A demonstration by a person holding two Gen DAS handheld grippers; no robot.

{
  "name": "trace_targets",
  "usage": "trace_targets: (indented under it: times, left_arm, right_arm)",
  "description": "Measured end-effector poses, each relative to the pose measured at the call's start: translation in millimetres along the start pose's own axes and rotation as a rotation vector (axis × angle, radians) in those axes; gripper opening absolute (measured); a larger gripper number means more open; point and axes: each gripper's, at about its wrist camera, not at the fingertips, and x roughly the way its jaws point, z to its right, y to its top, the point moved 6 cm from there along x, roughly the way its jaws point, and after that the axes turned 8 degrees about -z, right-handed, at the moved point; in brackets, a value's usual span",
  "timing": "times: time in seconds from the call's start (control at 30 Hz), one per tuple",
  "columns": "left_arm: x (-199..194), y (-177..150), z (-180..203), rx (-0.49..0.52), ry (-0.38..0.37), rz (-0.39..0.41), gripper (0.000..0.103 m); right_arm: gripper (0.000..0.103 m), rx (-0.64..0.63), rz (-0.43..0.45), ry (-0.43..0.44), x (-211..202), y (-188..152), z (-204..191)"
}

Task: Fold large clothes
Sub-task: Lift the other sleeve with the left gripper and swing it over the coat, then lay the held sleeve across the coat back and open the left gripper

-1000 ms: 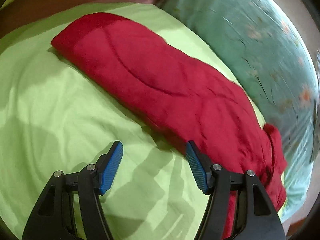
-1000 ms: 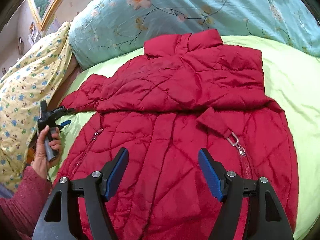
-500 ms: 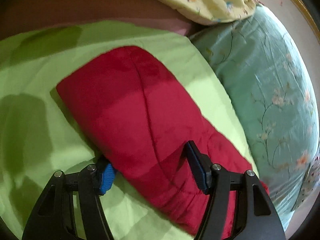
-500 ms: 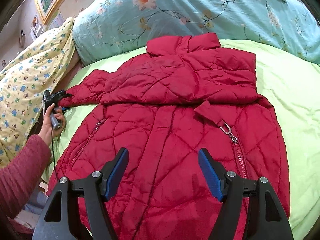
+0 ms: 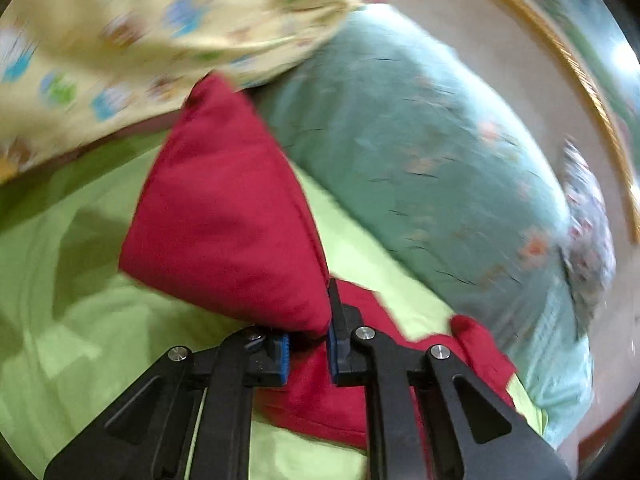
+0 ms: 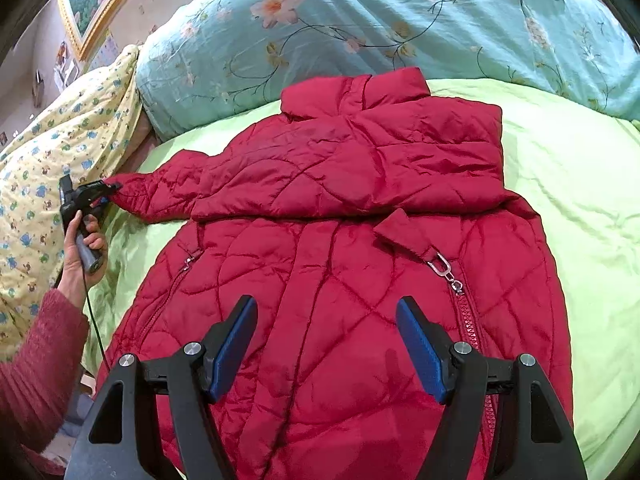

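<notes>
Left tongs (image 5: 307, 354) have just clamped down: I see the blue pads pressed on the cuff end of the red sleeve (image 5: 224, 216), which stands up from the jaws in a stiff wedge, clear of the green sheet (image 5: 80, 320). Right tongs (image 6: 326, 346) stand wide apart with nothing between the pads, hovering over the lower front of the red jacket (image 6: 344, 264).

I find the jacket lying flat, front up, in the middle of the sheet, collar toward the teal floral quilt (image 6: 400, 28). Its right sleeve is already folded across the chest. Its collar touches the quilt's edge. The zip side has a broad strip of bare sheet beside it, so there is open room on that flank. On the sleeve side room is tighter: the yellow printed blanket (image 6: 48, 152) lies close to the raised cuff.

In the right wrist view, the person's left hand (image 6: 80, 248) grips the left tongs' handle, red knitted sleeve to the wrist, tool pointing across toward the jacket. The left wrist view is blurred.
</notes>
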Motion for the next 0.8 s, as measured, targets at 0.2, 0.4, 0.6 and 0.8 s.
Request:
trace_targets:
  times: [0.2,0.4,0.6,0.8]
  left_arm:
    - [-11,-26,91,0.209,-0.073,-0.009,0.009]
    - [-8,-66,172,0.362,-0.186,-0.071,0.009]
    - [10,-103,225,0.422,-0.249,-0.139,0.009]
    - [23,-142,275,0.473,-0.285,-0.203,0.009]
  right_arm:
    - [0.073,0.011,0.020,-0.004,-9,0,6]
    - [0.073,0.041,0.035,-0.003,-17,-1,16]
    - [0.073,0.063,0.047,0.003,-23,-4,27]
    - [0.073,0.096,0.060,0.003,-31,-6,43]
